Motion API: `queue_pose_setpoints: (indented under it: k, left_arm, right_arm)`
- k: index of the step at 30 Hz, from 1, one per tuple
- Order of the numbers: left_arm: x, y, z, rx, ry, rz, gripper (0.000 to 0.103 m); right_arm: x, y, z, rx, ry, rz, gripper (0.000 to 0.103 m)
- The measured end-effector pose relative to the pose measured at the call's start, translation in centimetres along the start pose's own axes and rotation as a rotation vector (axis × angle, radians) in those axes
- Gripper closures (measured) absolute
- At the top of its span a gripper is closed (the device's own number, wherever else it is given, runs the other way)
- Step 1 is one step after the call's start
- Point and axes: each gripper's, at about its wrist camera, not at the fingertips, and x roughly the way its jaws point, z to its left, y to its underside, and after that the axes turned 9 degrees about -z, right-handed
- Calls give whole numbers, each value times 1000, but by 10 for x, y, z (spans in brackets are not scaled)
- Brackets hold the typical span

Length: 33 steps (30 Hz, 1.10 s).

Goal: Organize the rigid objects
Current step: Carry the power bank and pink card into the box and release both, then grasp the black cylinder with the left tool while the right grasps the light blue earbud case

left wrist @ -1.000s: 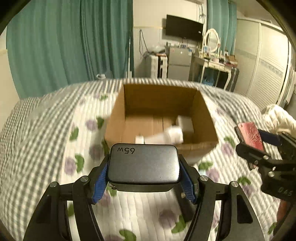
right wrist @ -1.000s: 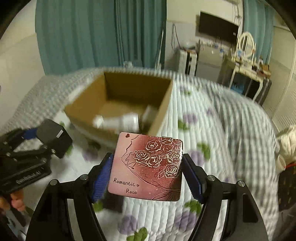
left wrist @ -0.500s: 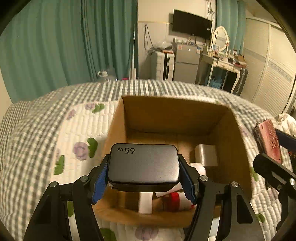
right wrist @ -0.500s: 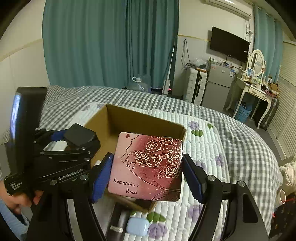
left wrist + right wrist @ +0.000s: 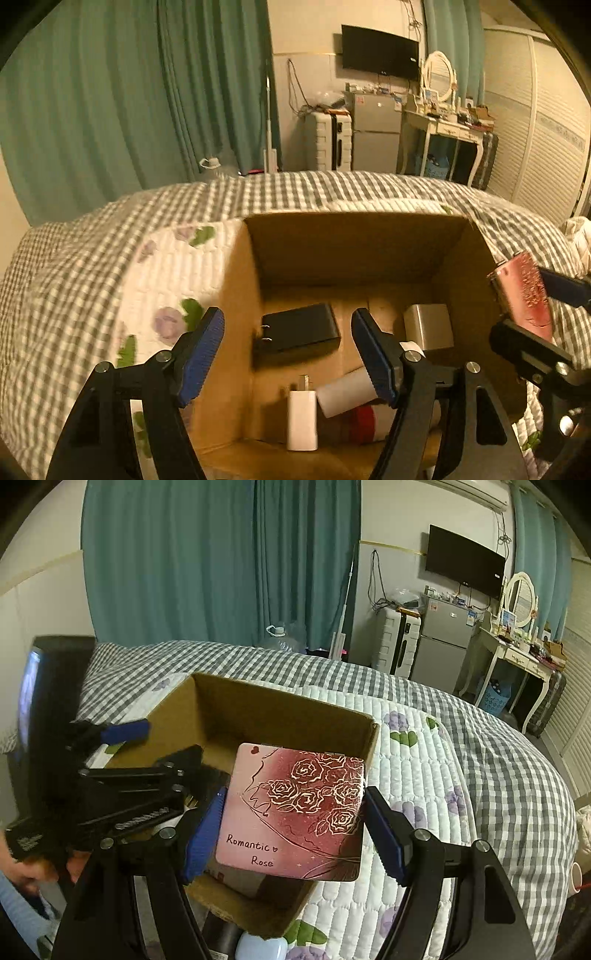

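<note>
An open cardboard box [image 5: 354, 251] sits on the bed. My left gripper [image 5: 288, 354] is open and empty above the box's near left part. A black 65W charger [image 5: 297, 334] lies on the box floor below it, beside a silver block [image 5: 428, 326], a white plug [image 5: 303, 419] and a white tube with a red cap [image 5: 349, 397]. My right gripper [image 5: 291, 830] is shut on a pink "Romantic Rose" tin [image 5: 295, 812] and holds it over the box's right rim [image 5: 371, 738]. The tin also shows in the left wrist view [image 5: 522, 295].
The bed has a grey checked cover [image 5: 480, 746] and a white quilt with purple flowers [image 5: 166, 280]. A pale blue case [image 5: 260, 947] lies on the quilt in front of the box. A dark screen [image 5: 44, 701] stands at the left. Curtains and furniture stand behind.
My left gripper has opened and the black charger has dropped into the box. My right gripper with the tin has moved in over the box's right rim.
</note>
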Motion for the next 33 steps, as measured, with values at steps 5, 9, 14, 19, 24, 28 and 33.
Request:
queue_pose_setpoints:
  k: [5,9,14,19,24,28,33]
  left_arm:
    - [-16,-6,23,-33,-31,-30,27]
    - [-21,-6,39,-51,-61,-32,27]
    - [-38,-4,50,-82,-66,-35,27]
    - [-81,-5,51,-84,-73,-70,27]
    - [-132,-5,48,-80,-80,-99,23]
    - [-164,-1,42,-69,-85,-104,22]
    - [-190,15,28,-47,-89,-102,21]
  right_arm:
    - [11,-8,5,14,-23,16,30]
    - [34,-14,18,1,-18,35,29]
    - [38,-18,30,8,-2,12,12]
    - [-4,-26,33,-1,29,-30,9]
    - [-64,-29,31,-8,60,-72,8]
    - [-107,-28,32,-28,85,-87,7]
    - [-152,-16,34,-80,98,-115,7]
